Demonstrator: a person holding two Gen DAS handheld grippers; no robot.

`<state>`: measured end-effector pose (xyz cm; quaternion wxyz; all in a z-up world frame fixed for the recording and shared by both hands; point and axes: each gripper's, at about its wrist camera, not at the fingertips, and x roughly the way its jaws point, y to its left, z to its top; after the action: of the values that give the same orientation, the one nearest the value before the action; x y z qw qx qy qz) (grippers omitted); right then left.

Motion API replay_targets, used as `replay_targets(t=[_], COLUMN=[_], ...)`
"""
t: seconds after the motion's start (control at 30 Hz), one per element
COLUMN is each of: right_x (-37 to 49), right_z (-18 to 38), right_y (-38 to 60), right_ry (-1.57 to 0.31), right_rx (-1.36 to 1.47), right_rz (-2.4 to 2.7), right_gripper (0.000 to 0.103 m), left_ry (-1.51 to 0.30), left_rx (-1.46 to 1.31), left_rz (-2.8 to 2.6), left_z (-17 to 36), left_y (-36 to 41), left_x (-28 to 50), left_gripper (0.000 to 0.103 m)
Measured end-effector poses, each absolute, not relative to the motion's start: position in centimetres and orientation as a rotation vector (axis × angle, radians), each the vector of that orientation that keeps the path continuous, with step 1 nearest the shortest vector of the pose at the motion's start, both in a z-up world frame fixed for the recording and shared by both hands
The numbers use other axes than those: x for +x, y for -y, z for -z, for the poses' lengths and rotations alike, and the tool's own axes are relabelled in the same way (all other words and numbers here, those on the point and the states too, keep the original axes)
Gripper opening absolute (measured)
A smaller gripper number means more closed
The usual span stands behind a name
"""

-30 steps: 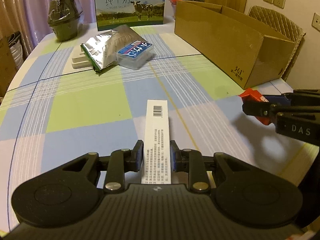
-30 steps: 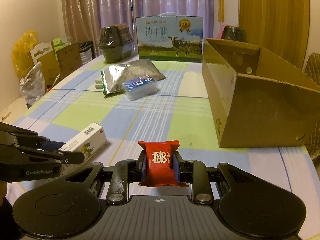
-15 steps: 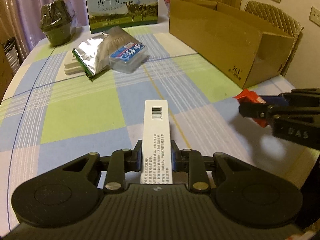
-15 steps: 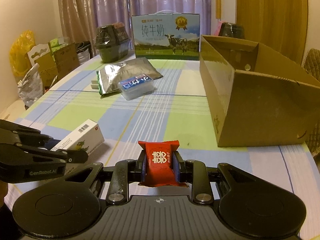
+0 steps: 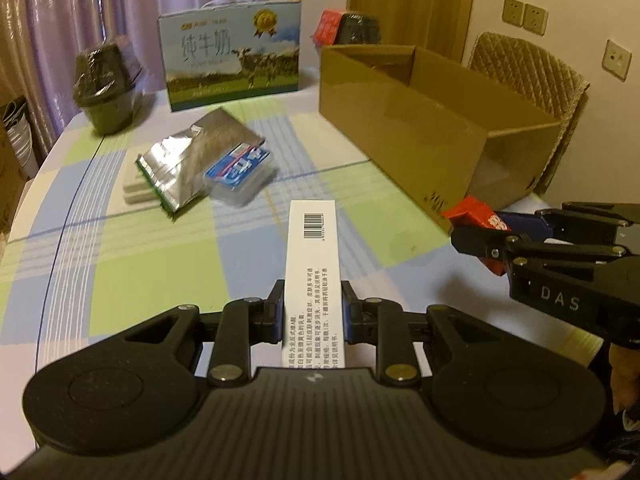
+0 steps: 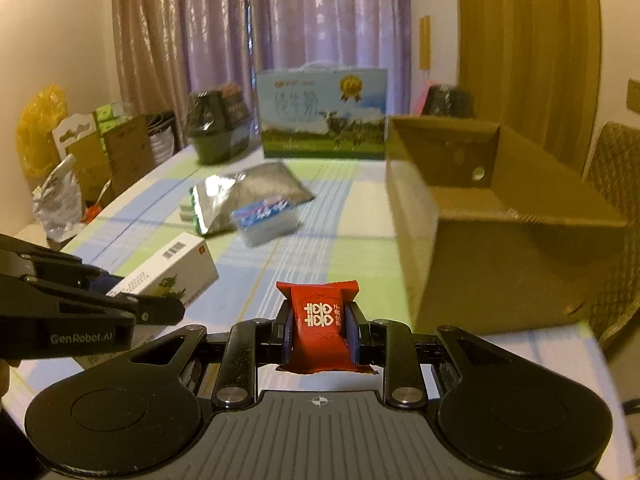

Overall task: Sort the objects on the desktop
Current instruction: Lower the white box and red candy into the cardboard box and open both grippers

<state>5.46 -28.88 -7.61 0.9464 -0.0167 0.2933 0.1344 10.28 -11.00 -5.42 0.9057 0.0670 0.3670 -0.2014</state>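
Fingers, left gripper [image 5: 313, 307]: pinching a long white carton [image 5: 313, 264] by its sides, barcode end pointing forward, held above the bench [image 5: 120, 240].
Fingers, right gripper [image 6: 319, 330]: clamped on a red candy packet [image 6: 319, 320], just in front of the box's near corner.
Bench: checked blue, green and white cloth.
Cardboard box [image 5: 400, 136]: open top, on the bench's right side, beside both grippers.
Milk carton case [image 5: 234, 56]: upright at the far edge.
Black pot [image 5: 106, 92]: wrapped in film, far left.
Silver foil pouch [image 5: 192, 160]: lying mid-bench on a pale flat pack.
Clear plastic case [image 5: 240, 178]: blue label, touching the pouch.
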Motion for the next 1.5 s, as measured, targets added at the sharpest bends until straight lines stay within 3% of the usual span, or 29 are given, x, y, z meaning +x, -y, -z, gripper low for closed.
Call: replay_targets(t=[0.5, 1.5], right_x=[9.6, 18.8], right_z=[0.7, -0.4], right_y=[36.6, 44.6], right_ry=[-0.497, -0.52], right_rx=[-0.055, -0.007], right_rz=[-0.186, -0.12], right_gripper=[0.023, 0.023], left_ry=[-0.656, -0.684], left_rx=[0.101, 0.032], left_rz=[0.554, 0.596], left_z=[-0.3, -2.7], left_y=[19.5, 29.3], left_x=[12.9, 22.8], left_gripper=[0.021, 0.021])
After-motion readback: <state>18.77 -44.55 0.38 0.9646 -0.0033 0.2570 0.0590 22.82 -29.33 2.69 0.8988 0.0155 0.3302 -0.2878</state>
